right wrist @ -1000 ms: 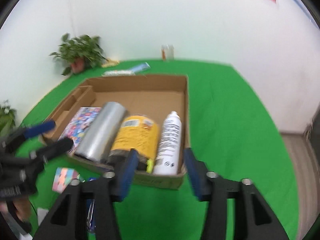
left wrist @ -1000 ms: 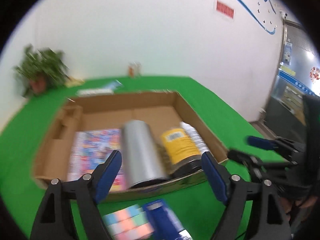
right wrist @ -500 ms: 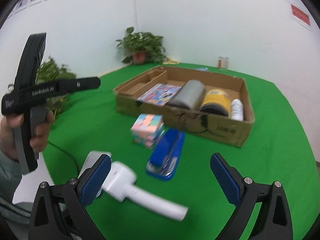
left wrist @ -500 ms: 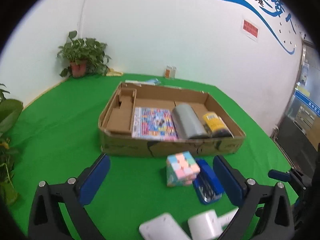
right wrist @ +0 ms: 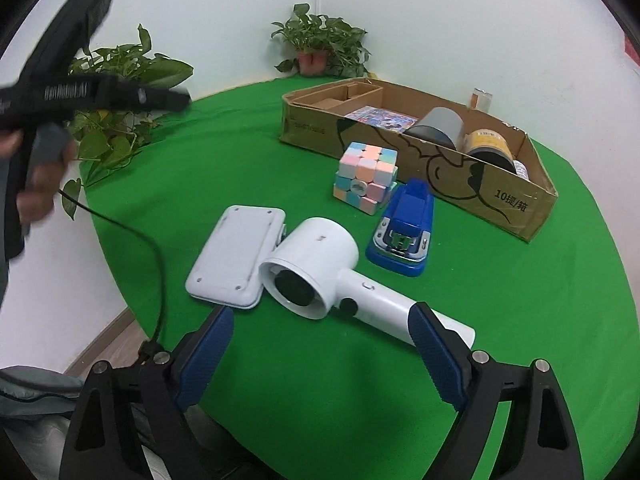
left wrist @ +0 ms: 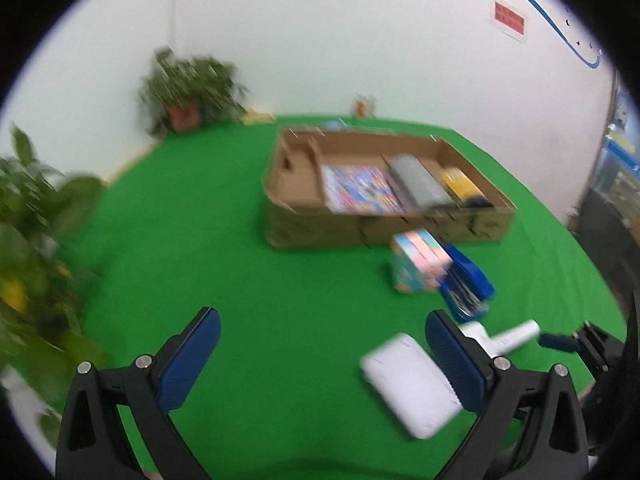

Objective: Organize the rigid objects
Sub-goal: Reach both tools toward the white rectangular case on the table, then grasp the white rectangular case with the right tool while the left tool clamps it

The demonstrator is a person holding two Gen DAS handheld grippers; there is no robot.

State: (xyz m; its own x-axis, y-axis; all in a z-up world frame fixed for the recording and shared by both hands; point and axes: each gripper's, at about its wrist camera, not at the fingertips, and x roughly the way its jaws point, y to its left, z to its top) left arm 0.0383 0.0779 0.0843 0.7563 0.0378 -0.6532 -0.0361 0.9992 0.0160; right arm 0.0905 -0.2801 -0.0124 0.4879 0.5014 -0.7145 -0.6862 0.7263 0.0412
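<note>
While both grippers hang over the near part of the green desk [right wrist: 520, 320], four loose things lie on it in front of the cardboard box [right wrist: 460, 168]. That box sits toward the far edge and holds a colourful flat book [right wrist: 380, 117], a grey cylinder [right wrist: 440, 126], a yellow-labelled can [right wrist: 490, 145] and a white bottle [right wrist: 521, 169] against its right wall. Just beside the box's front wall stands a pastel puzzle cube [right wrist: 366, 176], with a blue stapler [right wrist: 406, 226] touching or nearly touching its right side. Nearer the front edge lies a white hair dryer [right wrist: 320, 268], its barrel against a flat white device [right wrist: 236, 254] on its left.

The right gripper [right wrist: 320, 354] has its jaws closing, yet wide apart and empty; the dryer's handle passes behind its right finger. The left gripper [left wrist: 322, 356] is spread wide over bare cloth, holding nothing; the flat white device lies partly behind its right finger. Potted plants [right wrist: 320, 46] crowd the desk's left edge and far corner.
</note>
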